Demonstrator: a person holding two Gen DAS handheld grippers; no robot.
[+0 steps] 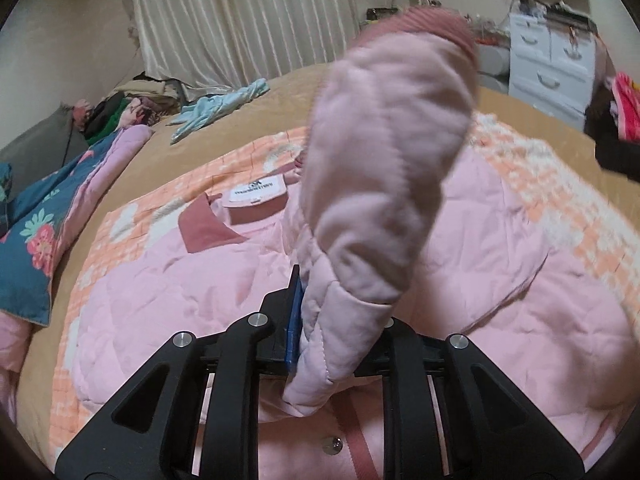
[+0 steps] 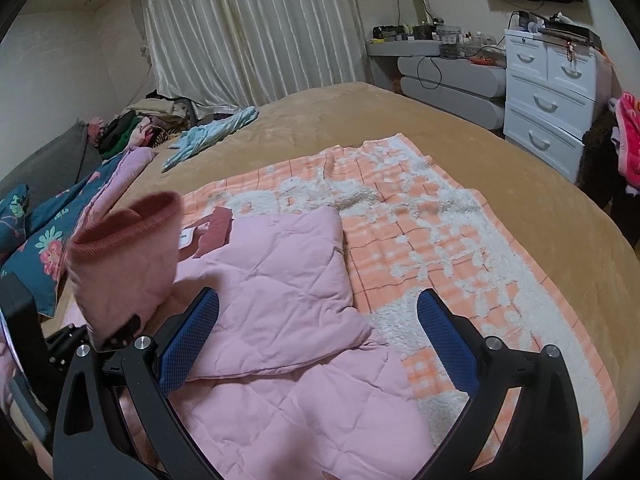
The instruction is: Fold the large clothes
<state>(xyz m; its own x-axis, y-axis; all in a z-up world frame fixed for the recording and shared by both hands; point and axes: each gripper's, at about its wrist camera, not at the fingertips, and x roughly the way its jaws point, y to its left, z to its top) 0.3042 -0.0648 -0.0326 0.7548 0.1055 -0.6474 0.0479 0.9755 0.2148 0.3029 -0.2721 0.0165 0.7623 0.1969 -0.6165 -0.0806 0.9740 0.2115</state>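
Note:
A pink quilted jacket (image 1: 180, 280) lies spread on an orange and white checked blanket (image 2: 440, 240), its collar and label toward the far left. My left gripper (image 1: 340, 320) is shut on one sleeve (image 1: 380, 160) and holds it up over the jacket body, the darker pink ribbed cuff (image 1: 424, 20) at the top. In the right wrist view the raised sleeve (image 2: 124, 264) stands at the left. There my right gripper (image 2: 318, 336) hovers open above the jacket's folded right side (image 2: 272, 280), with nothing between its blue pads (image 2: 188, 340).
The blanket rests on a wide tan bed cover (image 2: 400, 120). A light blue garment (image 2: 212, 136) and a pile of clothes (image 2: 152, 120) lie at the far left. A floral quilt (image 2: 40, 248) borders the left edge. White drawers (image 2: 548, 92) stand beyond the bed at right.

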